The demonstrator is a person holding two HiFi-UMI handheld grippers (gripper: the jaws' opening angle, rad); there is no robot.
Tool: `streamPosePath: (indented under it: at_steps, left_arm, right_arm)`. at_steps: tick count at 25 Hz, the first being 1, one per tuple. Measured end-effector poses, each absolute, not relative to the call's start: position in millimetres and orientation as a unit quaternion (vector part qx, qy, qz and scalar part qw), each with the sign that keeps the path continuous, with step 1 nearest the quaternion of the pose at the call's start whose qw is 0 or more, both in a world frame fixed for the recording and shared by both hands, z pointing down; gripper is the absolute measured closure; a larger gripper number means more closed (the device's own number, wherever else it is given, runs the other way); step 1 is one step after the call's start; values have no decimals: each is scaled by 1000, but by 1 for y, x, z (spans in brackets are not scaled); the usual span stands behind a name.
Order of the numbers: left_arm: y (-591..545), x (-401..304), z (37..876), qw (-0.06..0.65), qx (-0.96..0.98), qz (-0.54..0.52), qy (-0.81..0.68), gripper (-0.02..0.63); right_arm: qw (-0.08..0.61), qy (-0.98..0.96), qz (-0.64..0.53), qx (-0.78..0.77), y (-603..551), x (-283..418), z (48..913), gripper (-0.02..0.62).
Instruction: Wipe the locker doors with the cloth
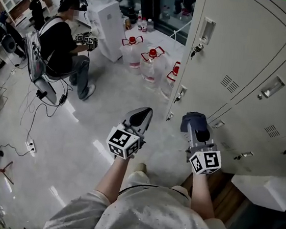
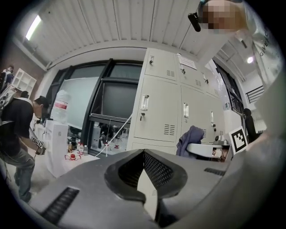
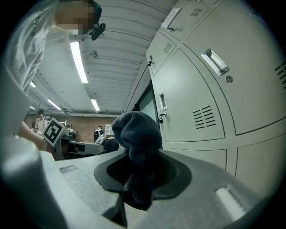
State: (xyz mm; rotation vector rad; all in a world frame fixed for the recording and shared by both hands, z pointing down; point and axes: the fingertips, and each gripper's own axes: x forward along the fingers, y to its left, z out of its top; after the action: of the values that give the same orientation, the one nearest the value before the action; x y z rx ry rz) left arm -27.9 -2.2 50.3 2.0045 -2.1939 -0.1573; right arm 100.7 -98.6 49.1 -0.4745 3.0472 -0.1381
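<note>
Pale grey locker doors [image 1: 242, 51] fill the right side of the head view. They also show in the left gripper view as locker doors [image 2: 158, 112] and in the right gripper view as locker doors [image 3: 192, 103]. A dark blue cloth [image 1: 192, 120] is bunched at the tip of my right gripper [image 1: 194, 128], which is held a little short of the lockers. In the right gripper view the cloth [image 3: 136, 134] sticks up between the jaws of the right gripper [image 3: 138, 179], which is shut on it. My left gripper [image 1: 141, 115] hangs beside it with its jaws together and nothing in them; the left gripper [image 2: 144, 156] points at the lockers.
Large water bottles [image 1: 150, 61] with red caps stand on the floor by the locker's left end. A white water dispenser [image 1: 106, 22] is behind them. A seated person [image 1: 64, 43] holding grippers is at the far left, with cables [image 1: 29, 124] trailing over the floor.
</note>
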Motion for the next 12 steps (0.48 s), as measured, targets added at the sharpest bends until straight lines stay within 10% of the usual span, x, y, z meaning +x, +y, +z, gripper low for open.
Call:
streamPosePath:
  at_steps: [12]
  left_arm:
    - [-15, -91, 70, 96, 720, -58, -685, 607]
  right_arm:
    - [21, 975, -52, -217, -99, 45, 65, 486]
